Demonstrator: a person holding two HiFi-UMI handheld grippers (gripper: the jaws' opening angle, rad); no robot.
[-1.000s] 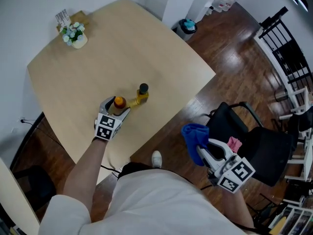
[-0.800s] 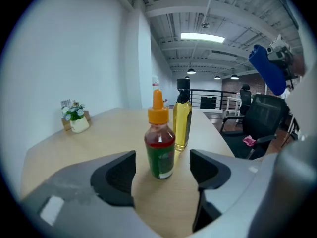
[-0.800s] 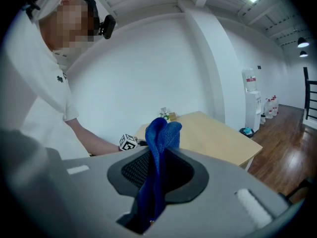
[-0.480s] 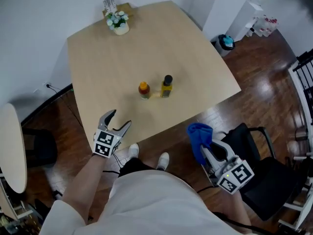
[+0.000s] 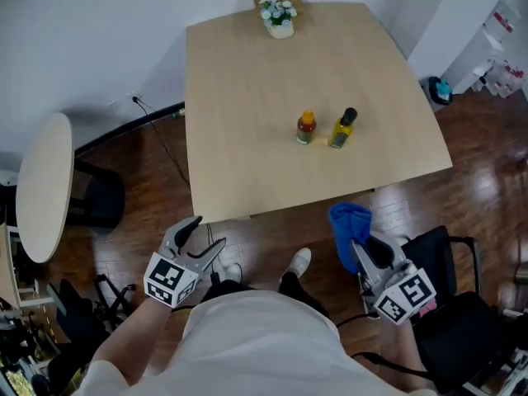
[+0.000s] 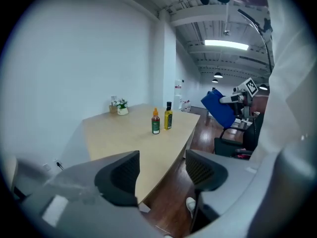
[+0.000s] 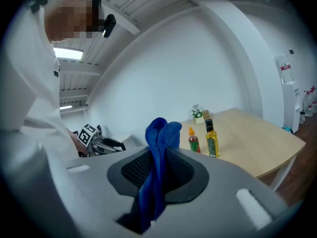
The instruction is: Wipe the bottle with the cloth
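Observation:
Two bottles stand side by side on the wooden table (image 5: 239, 97): an orange-capped sauce bottle (image 5: 306, 127) (image 6: 155, 121) (image 7: 193, 139) and a yellow oil bottle with a black cap (image 5: 342, 129) (image 6: 168, 116) (image 7: 211, 140). My right gripper (image 5: 357, 246) (image 7: 158, 170) is shut on a blue cloth (image 5: 350, 225) (image 7: 159, 157) (image 6: 219, 107), held off the table's near edge above the floor. My left gripper (image 5: 202, 236) (image 6: 161, 175) is open and empty, also off the table, near its front left corner.
A small white pot of flowers (image 5: 280, 17) (image 6: 120, 106) stands at the table's far edge. A round side table (image 5: 41, 184) and a dark chair (image 5: 95, 196) are at the left. A black chair (image 5: 450, 279) stands at the right. A bin (image 5: 439, 90) sits on the floor beyond.
The person has stepped back from the table. The left gripper, which was at the orange-capped bottle a second ago, is now off the table and empty. The right gripper keeps the cloth.

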